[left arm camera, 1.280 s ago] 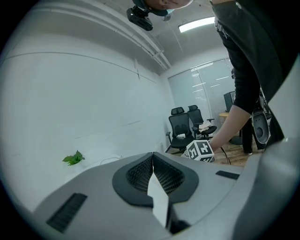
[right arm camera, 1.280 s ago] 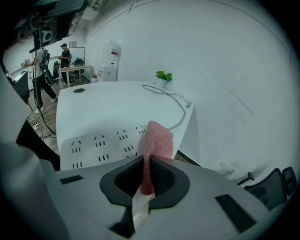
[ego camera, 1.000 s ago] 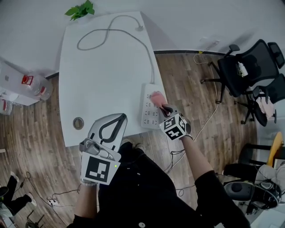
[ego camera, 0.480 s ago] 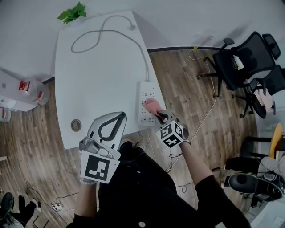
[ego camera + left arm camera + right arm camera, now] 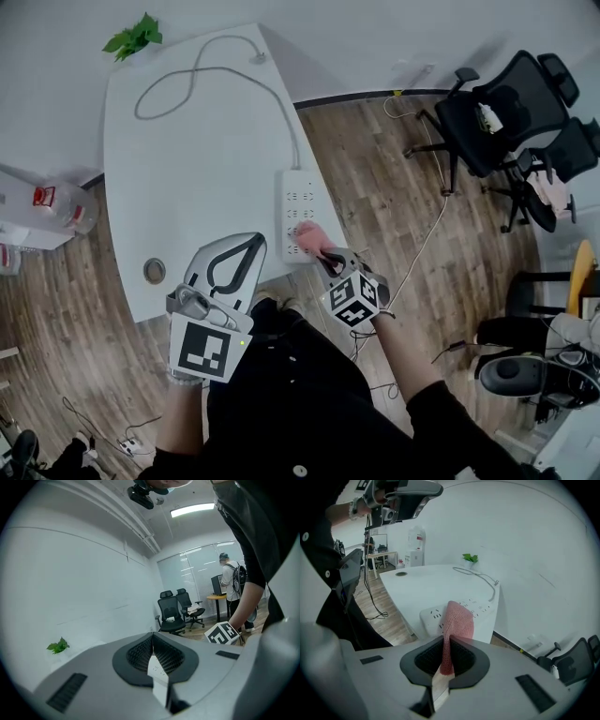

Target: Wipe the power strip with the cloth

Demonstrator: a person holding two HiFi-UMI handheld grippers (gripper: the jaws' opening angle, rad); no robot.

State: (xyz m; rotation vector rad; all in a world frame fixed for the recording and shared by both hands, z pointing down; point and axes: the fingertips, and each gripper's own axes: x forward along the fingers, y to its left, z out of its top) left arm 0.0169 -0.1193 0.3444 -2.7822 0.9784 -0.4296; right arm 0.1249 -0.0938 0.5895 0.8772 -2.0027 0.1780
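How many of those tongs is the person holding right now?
2. The left tongs are shut and empty above the table's near edge; the right tongs pinch the pink cloth on the power strip.

Office, I'd say: I'm at a white desk (image 5: 187, 169) with a cable grommet (image 5: 155, 271). Black mesh swivel chairs (image 5: 497, 103) on wood-look floor (image 5: 394, 187), water-cooler bottle (image 5: 58, 202) by the wall, glass partition (image 5: 192, 573), strip ceiling light (image 5: 192, 510).

A white desk (image 5: 187, 169) fills the frame's upper left. A power strip (image 5: 298, 202) lies along its right edge, its cord (image 5: 202, 70) looping towards the top; a round grommet (image 5: 155, 271) sits lower left.
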